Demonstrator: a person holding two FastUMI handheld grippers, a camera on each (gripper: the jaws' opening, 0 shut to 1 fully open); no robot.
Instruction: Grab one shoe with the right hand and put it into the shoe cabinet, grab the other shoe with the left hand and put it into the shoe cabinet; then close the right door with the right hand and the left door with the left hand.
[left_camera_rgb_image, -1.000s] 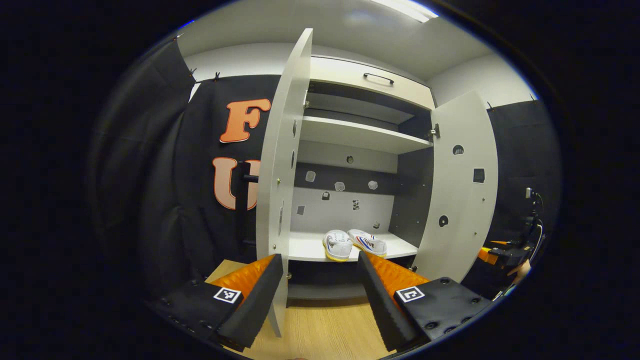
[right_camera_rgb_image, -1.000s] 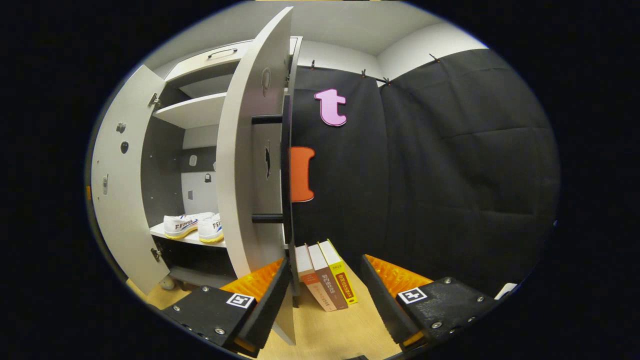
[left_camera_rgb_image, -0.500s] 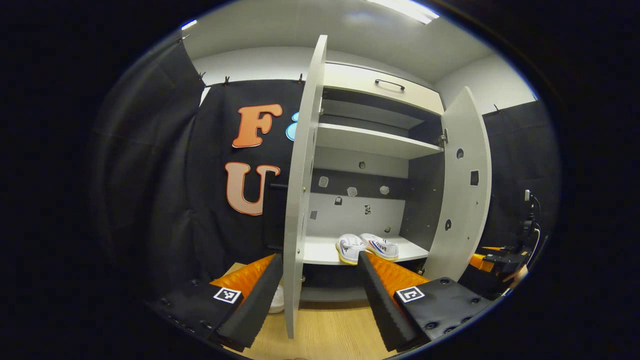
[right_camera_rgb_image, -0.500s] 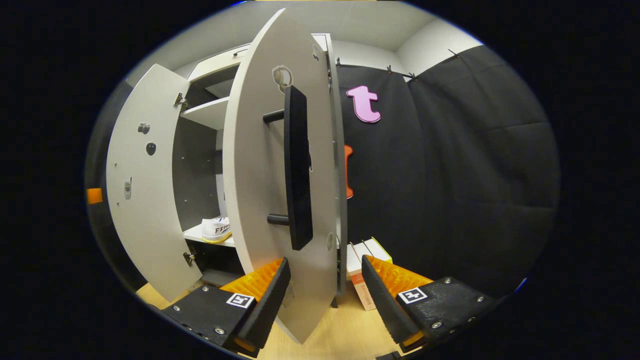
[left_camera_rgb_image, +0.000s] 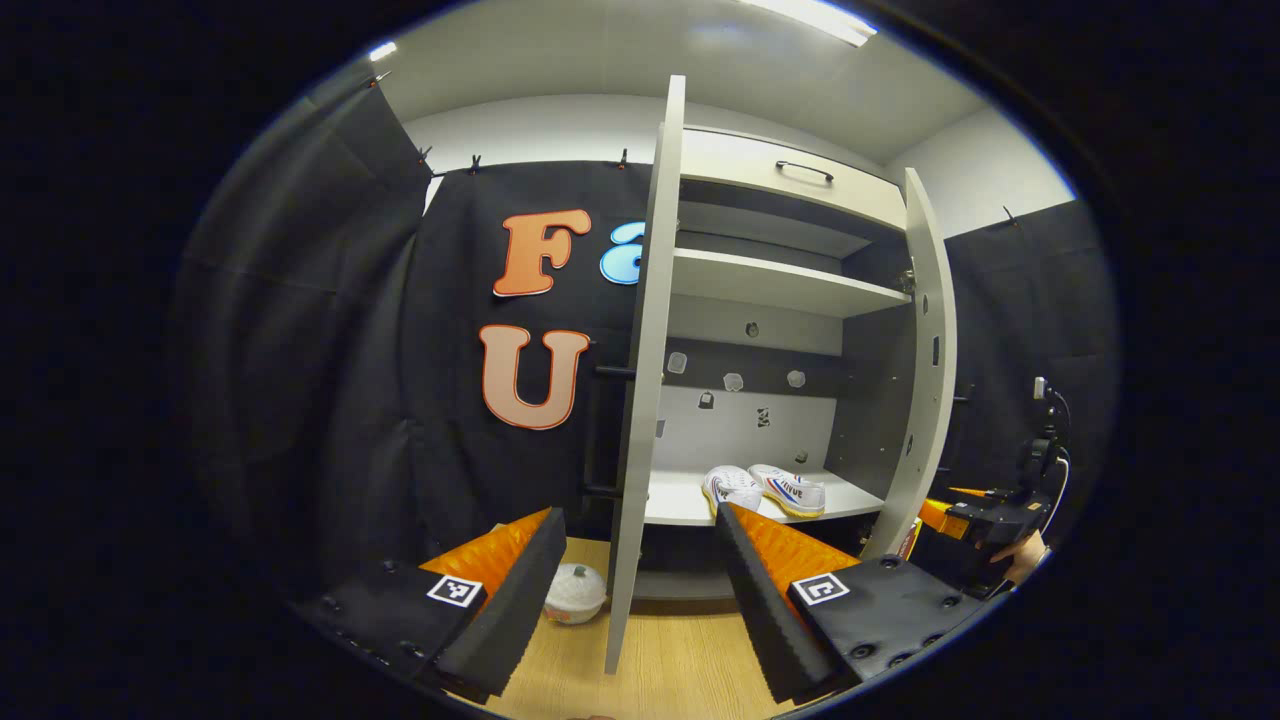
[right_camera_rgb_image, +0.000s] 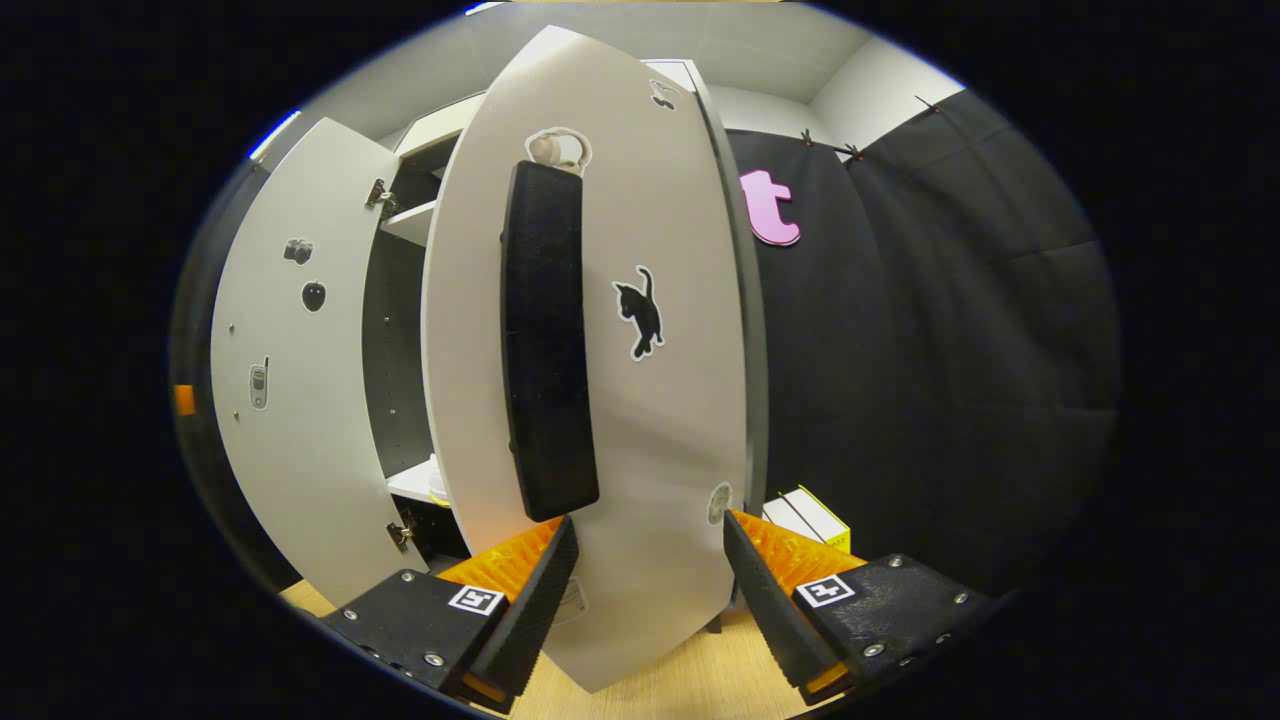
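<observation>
Two shoes (left_camera_rgb_image: 765, 489) rest on the cabinet's lower shelf (left_camera_rgb_image: 680, 508) above wooden floor (left_camera_rgb_image: 680, 660).

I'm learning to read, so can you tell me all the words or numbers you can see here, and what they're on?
White shoe: coloured writing on its side, too blurred to read.
Yellow-edged box: any print is too small to read.
Right door: a cat sticker, a picture with no words.
So none can be read for sure.
</observation>
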